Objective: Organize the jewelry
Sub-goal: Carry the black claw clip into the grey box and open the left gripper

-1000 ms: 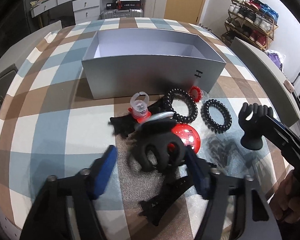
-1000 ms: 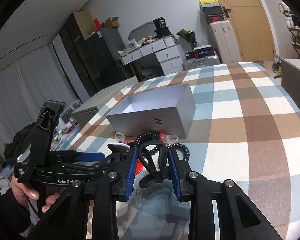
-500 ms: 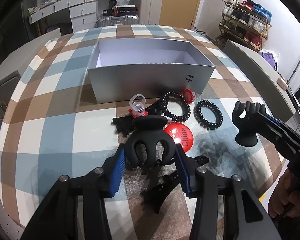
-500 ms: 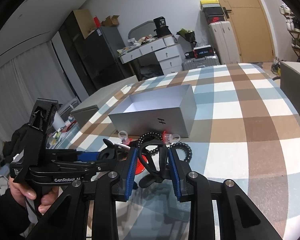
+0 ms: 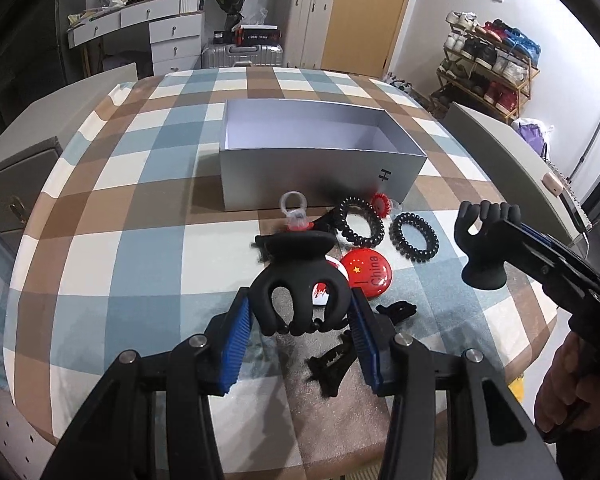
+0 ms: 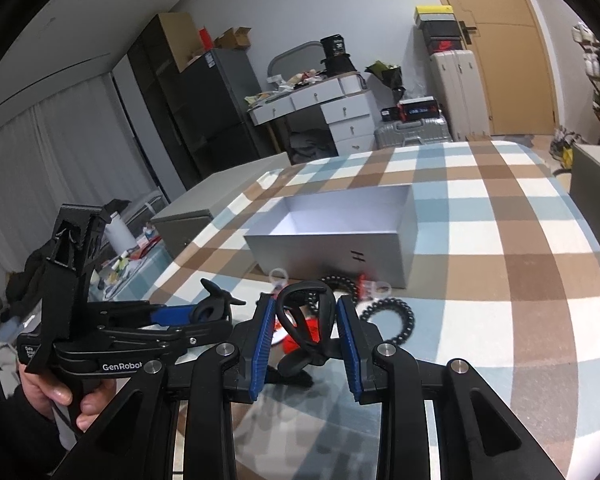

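my left gripper (image 5: 300, 316) has just closed in; it clamps a black claw clip (image 5: 298, 280) above the checked tablecloth (image 5: 100, 240) | my right gripper (image 6: 306, 332) pinches a black hand-shaped stand (image 5: 485, 244) | grey box (image 5: 320, 176) open beyond; two coil hair ties (image 5: 415, 237) and red badge (image 5: 370, 272) lie before it

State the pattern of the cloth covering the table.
Plaid checks of blue, brown and cream on the tablecloth; clearest in the left wrist view.
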A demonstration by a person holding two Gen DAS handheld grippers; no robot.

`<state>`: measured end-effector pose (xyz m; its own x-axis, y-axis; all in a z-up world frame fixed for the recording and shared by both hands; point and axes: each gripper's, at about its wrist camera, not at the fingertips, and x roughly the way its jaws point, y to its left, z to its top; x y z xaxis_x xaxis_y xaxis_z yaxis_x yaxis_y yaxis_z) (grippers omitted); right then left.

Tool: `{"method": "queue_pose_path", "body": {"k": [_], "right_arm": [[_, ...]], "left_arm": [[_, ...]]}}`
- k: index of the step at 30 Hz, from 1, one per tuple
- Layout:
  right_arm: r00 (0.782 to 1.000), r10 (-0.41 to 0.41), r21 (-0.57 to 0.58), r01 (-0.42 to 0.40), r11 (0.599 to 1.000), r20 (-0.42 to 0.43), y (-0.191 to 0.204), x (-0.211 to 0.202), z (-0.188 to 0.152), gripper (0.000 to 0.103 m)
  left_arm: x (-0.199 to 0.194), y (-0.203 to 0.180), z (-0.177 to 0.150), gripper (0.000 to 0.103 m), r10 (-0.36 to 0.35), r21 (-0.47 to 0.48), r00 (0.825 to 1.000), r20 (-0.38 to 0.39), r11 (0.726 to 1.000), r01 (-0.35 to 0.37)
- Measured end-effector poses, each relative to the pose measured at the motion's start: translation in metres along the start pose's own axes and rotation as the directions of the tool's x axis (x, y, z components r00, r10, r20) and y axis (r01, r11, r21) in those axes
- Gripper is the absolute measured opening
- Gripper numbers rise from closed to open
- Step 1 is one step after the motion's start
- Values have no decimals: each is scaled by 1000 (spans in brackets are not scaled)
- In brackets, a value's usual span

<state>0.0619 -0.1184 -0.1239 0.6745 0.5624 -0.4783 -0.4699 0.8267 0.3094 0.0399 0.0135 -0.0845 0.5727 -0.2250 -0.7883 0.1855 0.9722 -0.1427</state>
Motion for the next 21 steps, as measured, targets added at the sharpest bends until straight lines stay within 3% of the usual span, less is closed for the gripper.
{"method": "queue_pose_path", "body": {"k": [11,21], "right_arm": [[1000,20,-27,-20,999,7,18,6,16,30],[996,60,-41,-58,997,65,7,14,59,30]], "left_arm": [[-23,10,10,42,-32,9,997,70,999,31],[-11,14,62,42,11,48,994,106,999,-16]]}}
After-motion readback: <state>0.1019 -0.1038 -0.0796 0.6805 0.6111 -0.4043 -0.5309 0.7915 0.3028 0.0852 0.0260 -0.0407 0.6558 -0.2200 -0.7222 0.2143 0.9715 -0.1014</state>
